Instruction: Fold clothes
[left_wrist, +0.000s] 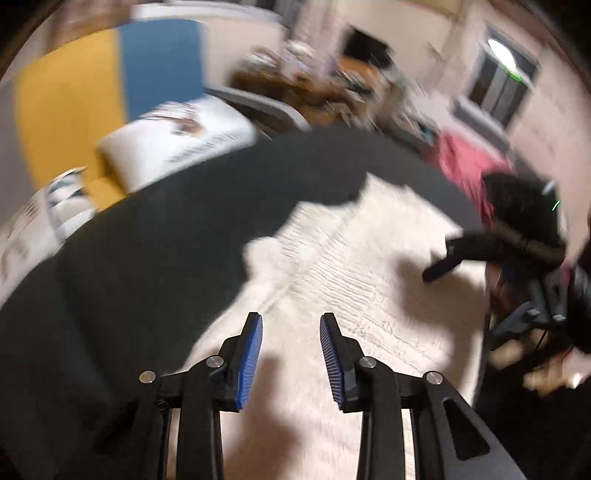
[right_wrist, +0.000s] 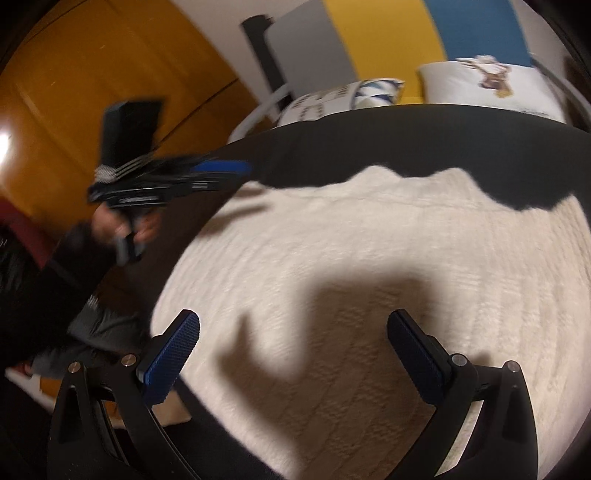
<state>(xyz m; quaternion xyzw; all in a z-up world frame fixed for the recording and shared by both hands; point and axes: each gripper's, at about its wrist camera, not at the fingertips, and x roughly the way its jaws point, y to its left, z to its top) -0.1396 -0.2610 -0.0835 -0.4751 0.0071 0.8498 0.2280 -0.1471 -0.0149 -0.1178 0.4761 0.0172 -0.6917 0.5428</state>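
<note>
A cream knitted garment (left_wrist: 354, 240) lies spread flat on a dark bed cover (left_wrist: 155, 229). My left gripper (left_wrist: 291, 321) hovers over its near part, blue pads apart with nothing between them. The picture is blurred. In the right wrist view the same garment (right_wrist: 388, 236) fills the middle, and my right gripper (right_wrist: 294, 317) stands wide open above it, holding nothing. The left gripper (right_wrist: 225, 170) shows there too, held by a hand (right_wrist: 110, 225) at the garment's left edge. The right gripper (left_wrist: 439, 266) appears over the garment's right side in the left wrist view.
White printed pillows (right_wrist: 491, 85) rest at the head of the bed against a yellow and blue wall (right_wrist: 388, 37). A wooden wardrobe (right_wrist: 92, 74) stands on the left. Pink cloth (left_wrist: 469, 158) and a cluttered desk (left_wrist: 314, 88) lie beyond the bed's far side.
</note>
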